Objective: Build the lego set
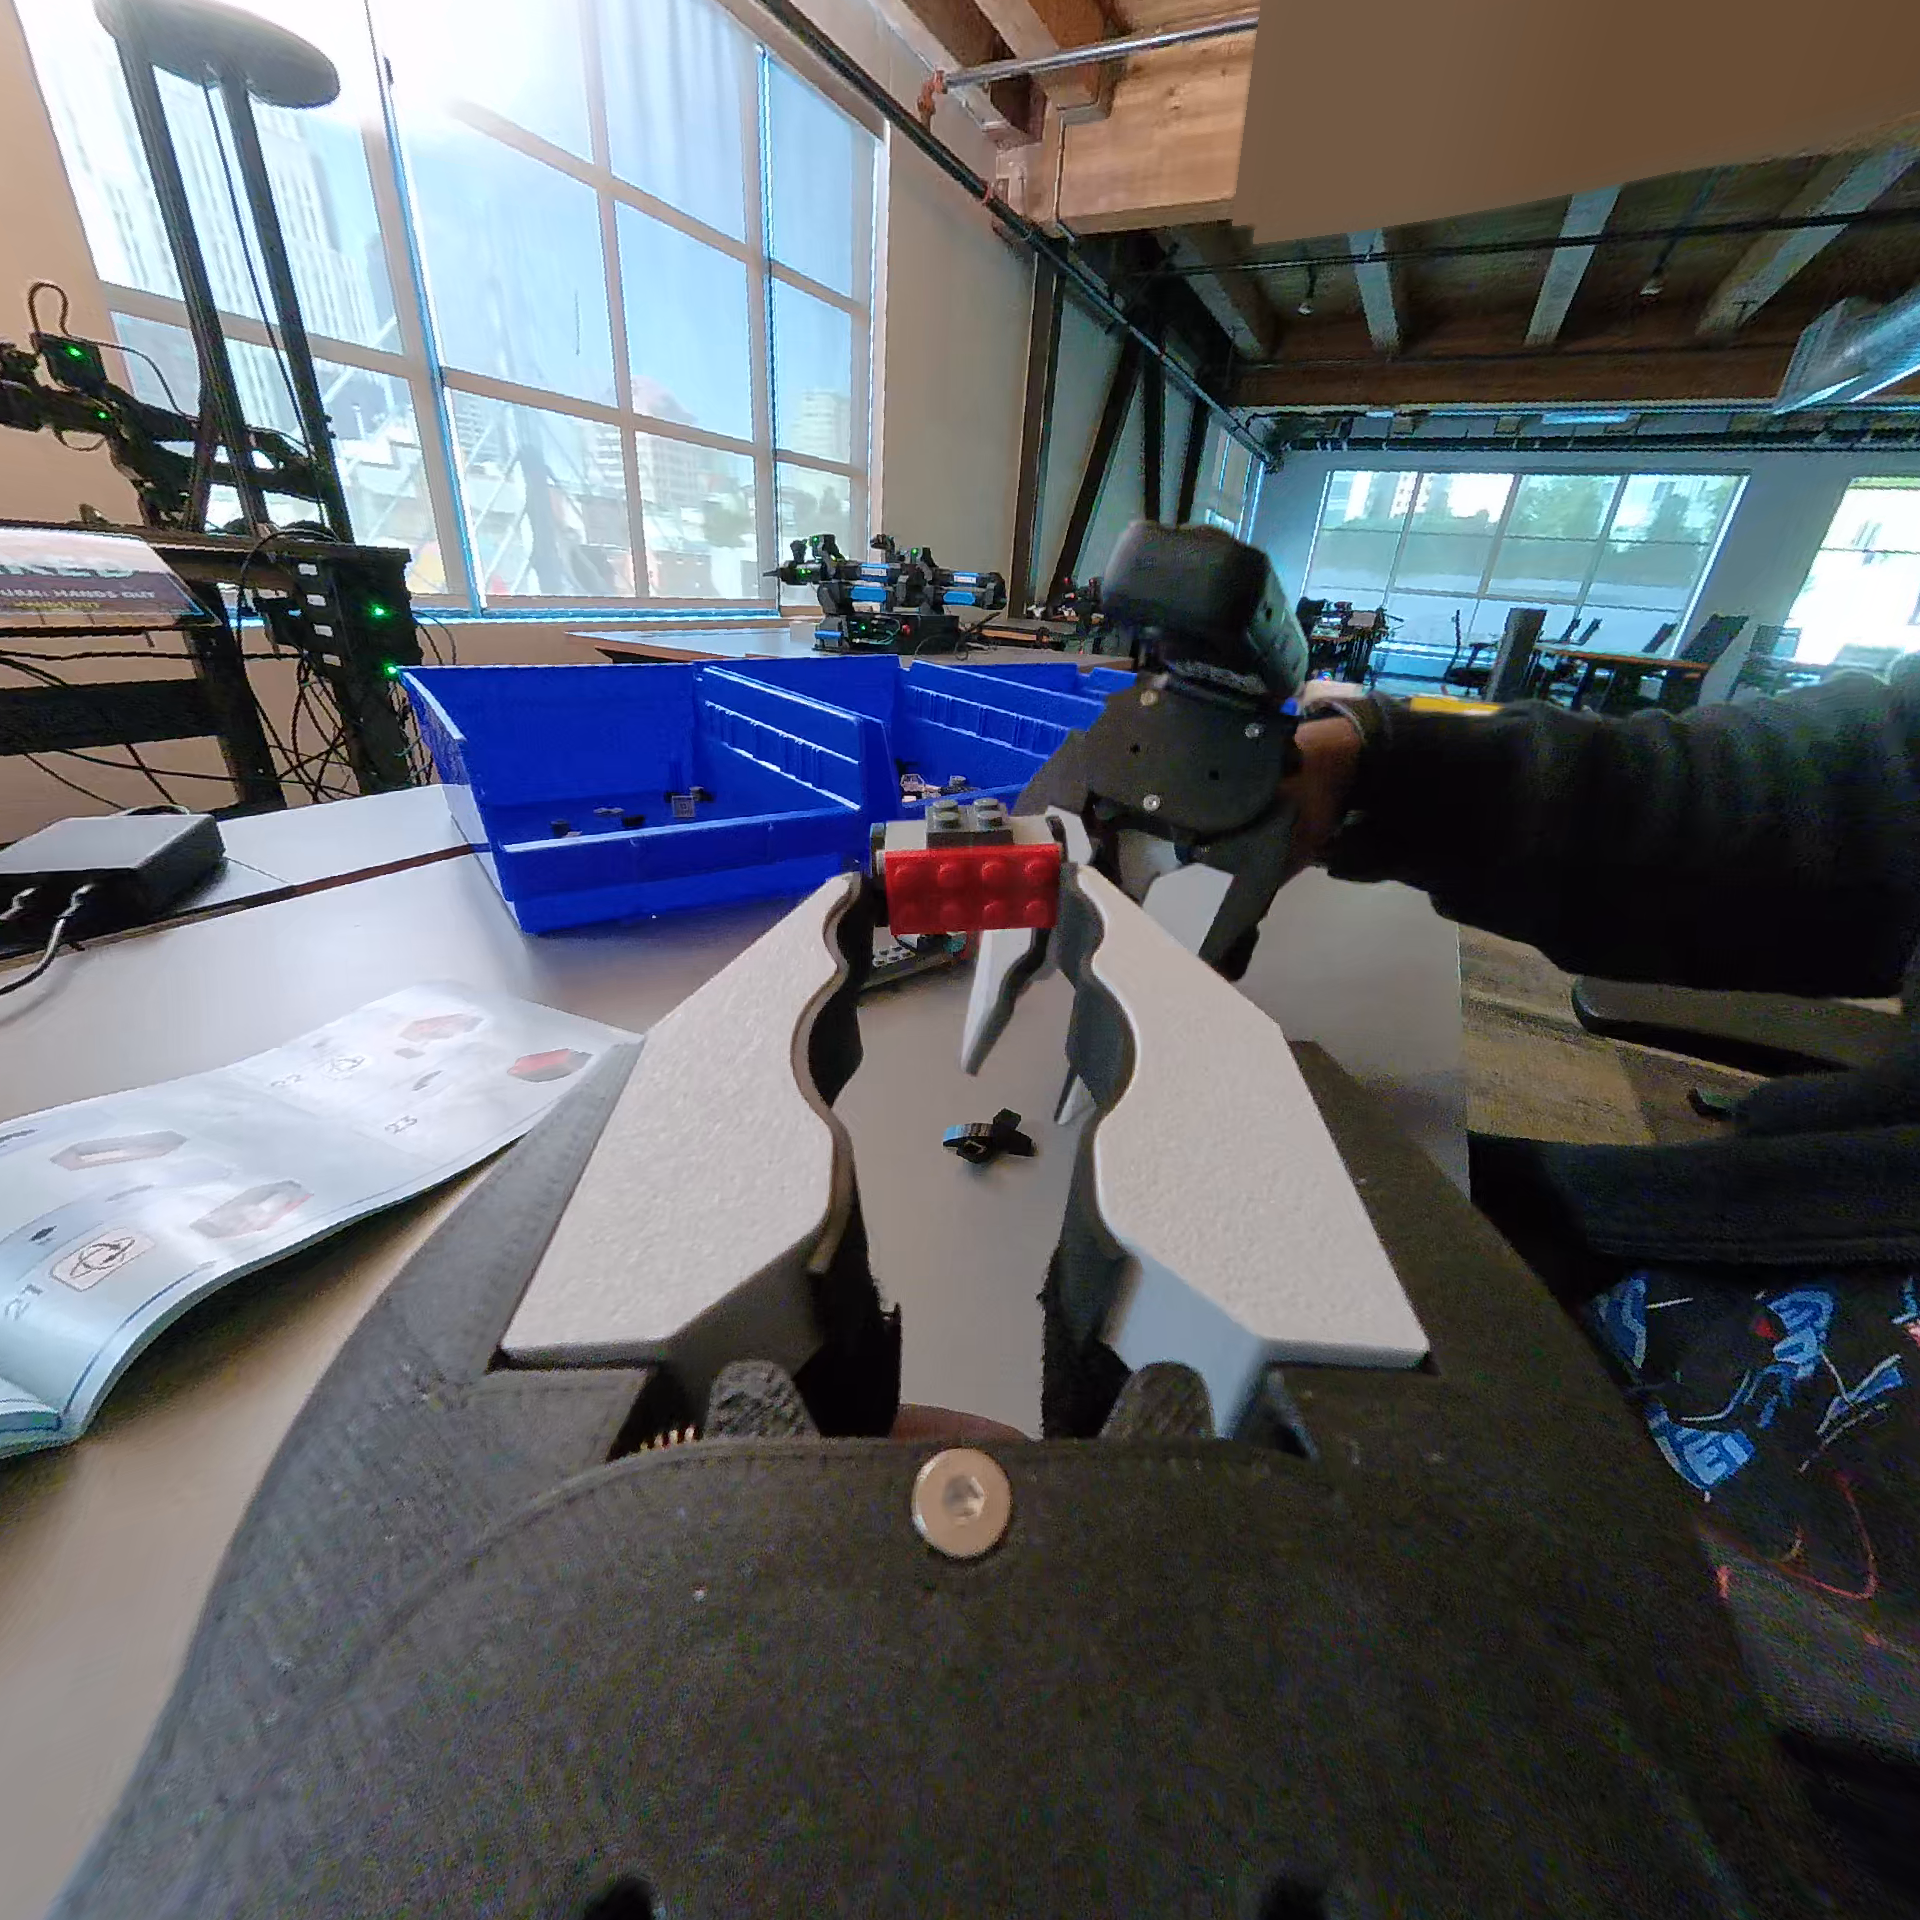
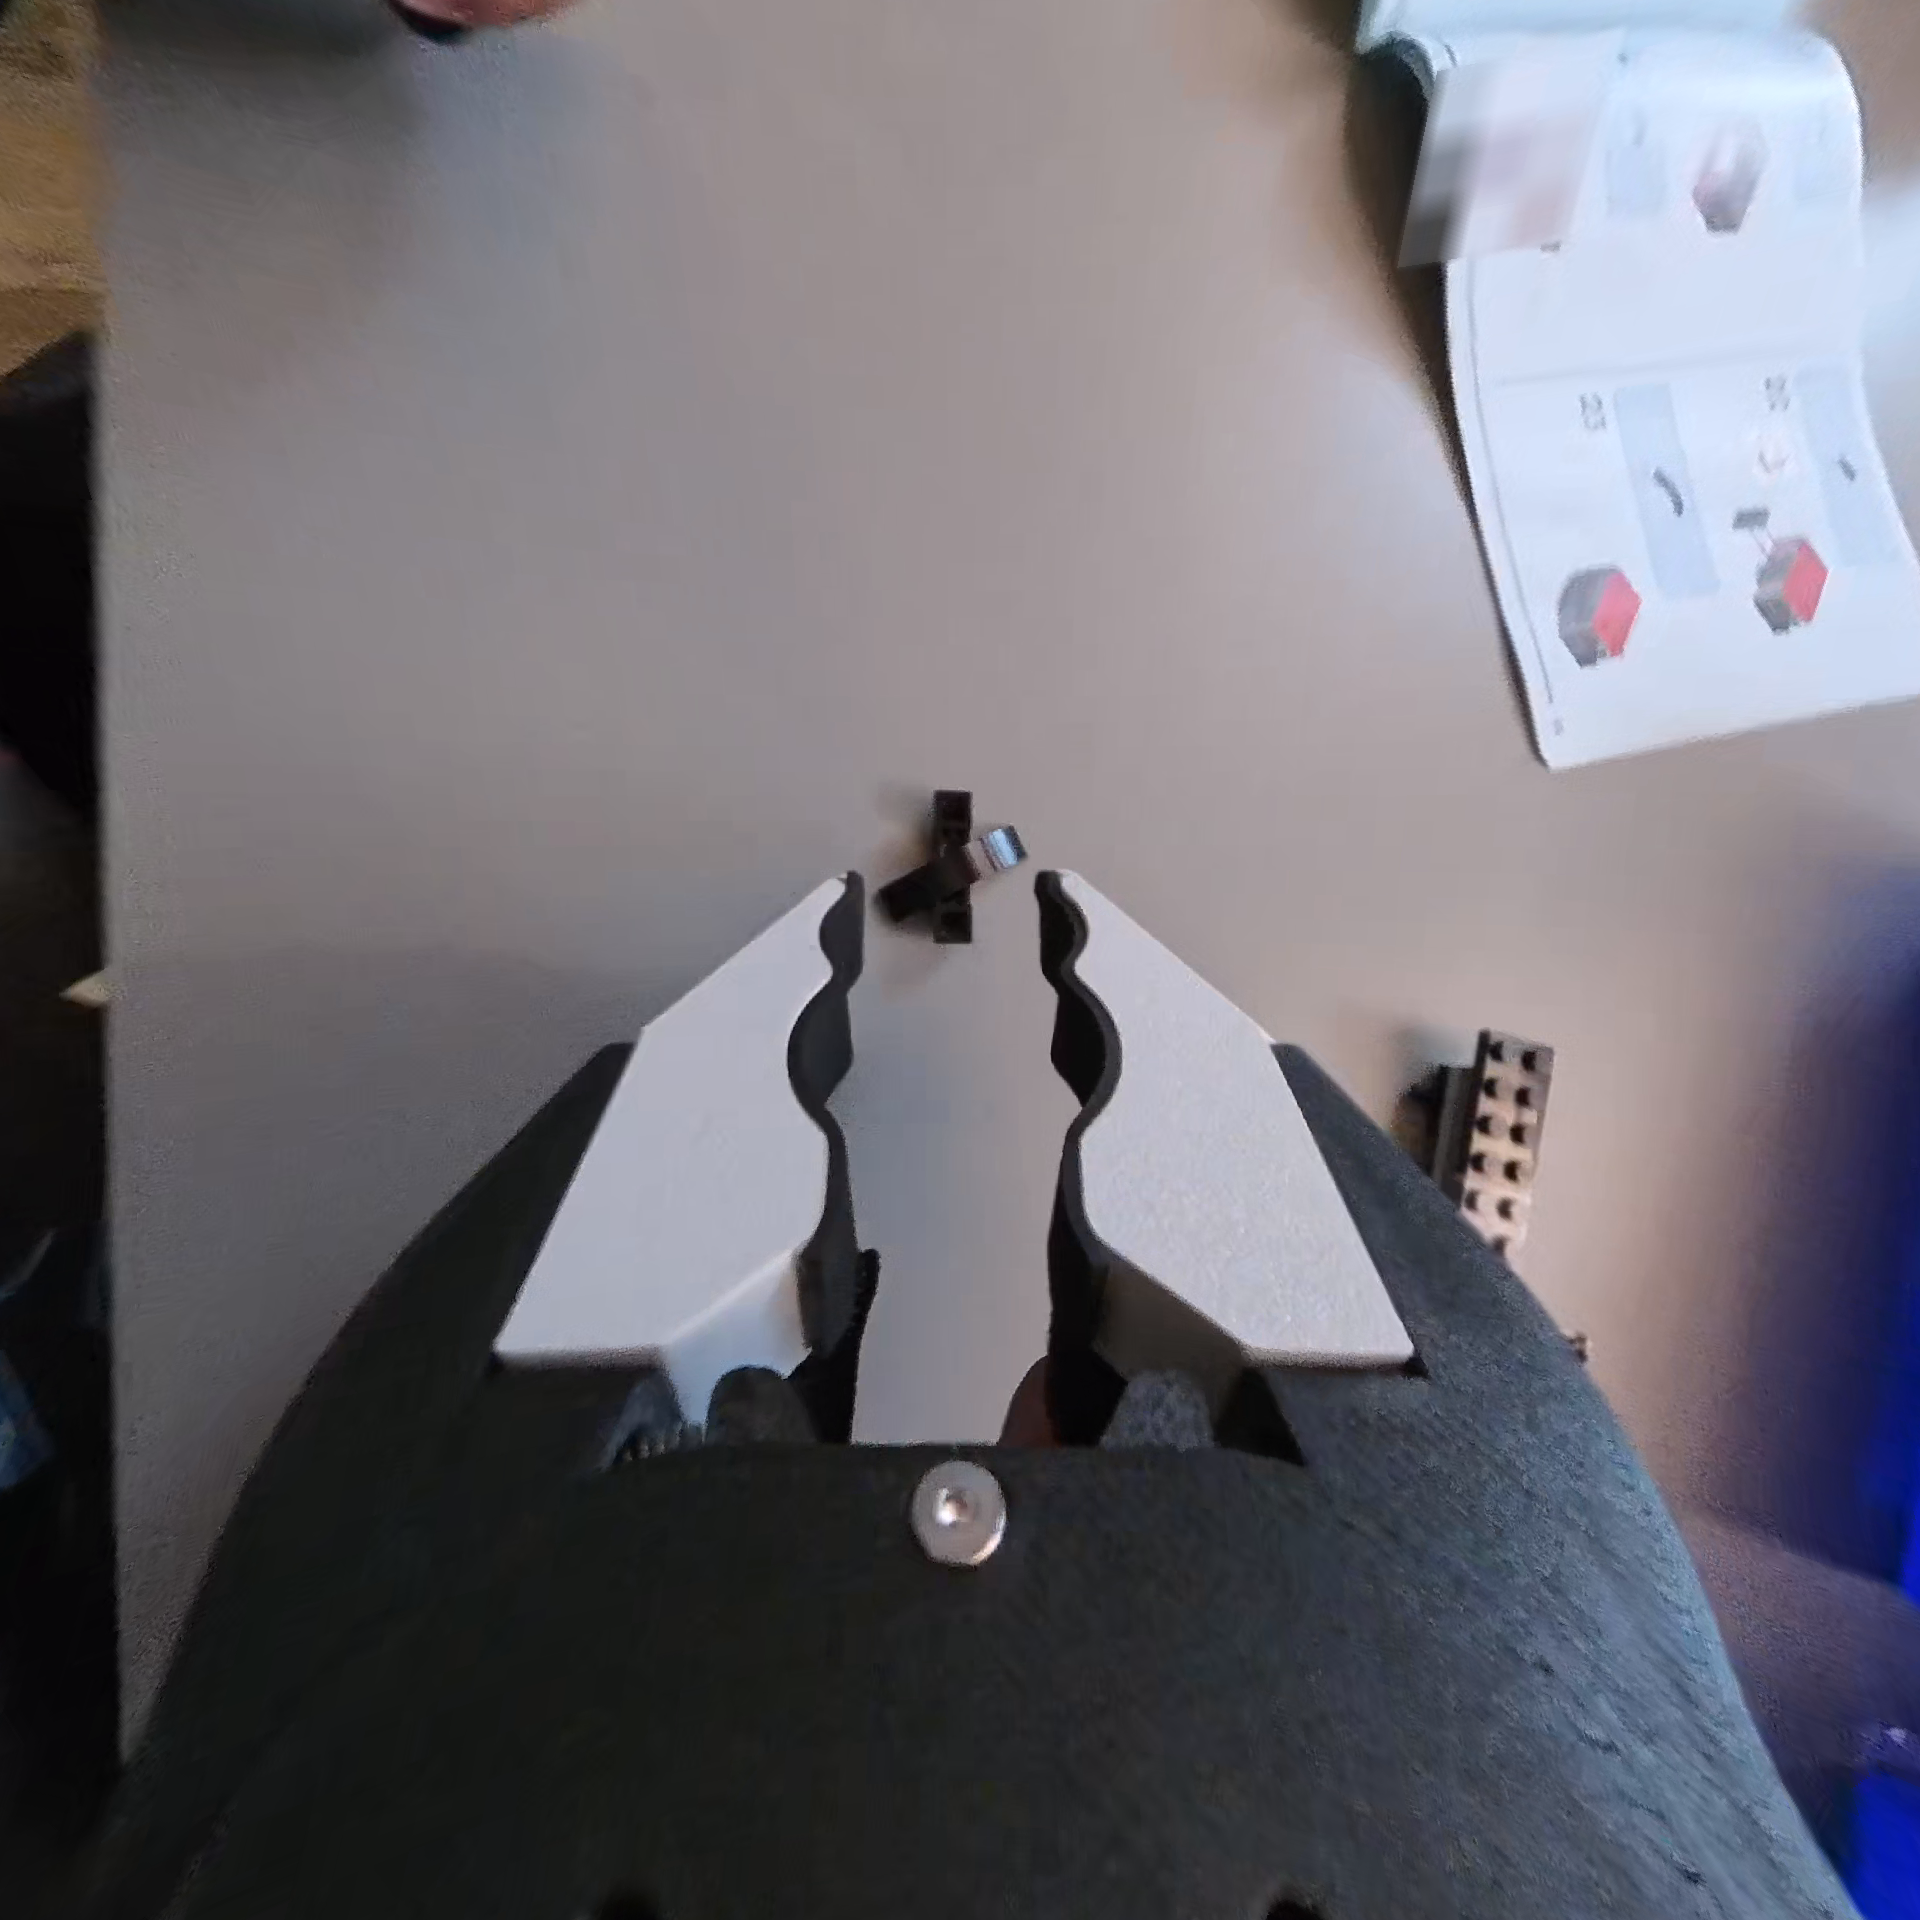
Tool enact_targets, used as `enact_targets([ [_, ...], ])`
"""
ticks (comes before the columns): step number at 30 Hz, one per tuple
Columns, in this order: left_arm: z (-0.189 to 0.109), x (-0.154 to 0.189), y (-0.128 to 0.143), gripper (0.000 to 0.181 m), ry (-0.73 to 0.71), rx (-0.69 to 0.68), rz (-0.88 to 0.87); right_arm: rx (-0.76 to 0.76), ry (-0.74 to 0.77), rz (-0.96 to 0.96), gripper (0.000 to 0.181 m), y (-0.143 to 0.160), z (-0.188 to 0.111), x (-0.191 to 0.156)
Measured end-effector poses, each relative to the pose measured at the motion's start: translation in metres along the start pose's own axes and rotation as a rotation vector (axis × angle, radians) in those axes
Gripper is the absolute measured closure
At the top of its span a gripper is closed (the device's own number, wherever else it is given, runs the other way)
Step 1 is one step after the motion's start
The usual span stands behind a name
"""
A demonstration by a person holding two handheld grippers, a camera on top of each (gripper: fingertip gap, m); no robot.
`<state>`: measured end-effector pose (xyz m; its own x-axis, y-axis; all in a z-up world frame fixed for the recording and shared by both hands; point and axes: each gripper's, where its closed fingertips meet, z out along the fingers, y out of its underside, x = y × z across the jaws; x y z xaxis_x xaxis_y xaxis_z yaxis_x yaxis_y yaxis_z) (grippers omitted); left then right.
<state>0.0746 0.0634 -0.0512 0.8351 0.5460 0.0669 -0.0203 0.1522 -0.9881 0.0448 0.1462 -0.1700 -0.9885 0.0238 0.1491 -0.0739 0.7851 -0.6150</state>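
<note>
Sub-assembly: a red brick with grey plates point(image 1: 971, 873), centre of the left wrist view, raised above the surface point(image 1: 312, 935).
Handling: judged light, rigid and smooth; grip across flat side faces, since pressed joints may part under twisting.
Left hand-held gripper point(image 1: 961, 899): narrowed onto the sub-assembly, one fingertip on each end of the red brick.
Loose piece: a small black angled element point(image 2: 935, 883) with a small grey stud-like bit touching it, mid-frame in the right wrist view, on the surface.
Right hand-held gripper point(image 2: 948, 896): jaws moderately apart, empty, tips either side of the black element's near end.
Grey studded plate point(image 2: 1501, 1138): right edge, beside the gripper body.
Instruction booklet point(image 2: 1662, 416): upper right, open.
Blue bins point(image 1: 665, 769): behind the sub-assembly, holding few small parts.
</note>
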Motion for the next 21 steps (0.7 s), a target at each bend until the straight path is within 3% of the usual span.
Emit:
enact_targets([
  [5, 0.002, -0.001, 0.001, 0.146, -0.004, -0.003, -0.007, -0.024, 0.045, 0.085, 0.151, 0.003, 0.012, 0.005],
  [12, 0.000, -0.002, 0.003, 0.146, -0.010, -0.011, -0.008, -0.025, 0.060, 0.182, 0.174, 0.000, 0.015, 0.011],
  [21, 0.001, -0.004, 0.005, 0.146, -0.015, -0.015, -0.009, -0.038, 0.086, 0.240, 0.175, 0.002, 0.012, 0.017],
])
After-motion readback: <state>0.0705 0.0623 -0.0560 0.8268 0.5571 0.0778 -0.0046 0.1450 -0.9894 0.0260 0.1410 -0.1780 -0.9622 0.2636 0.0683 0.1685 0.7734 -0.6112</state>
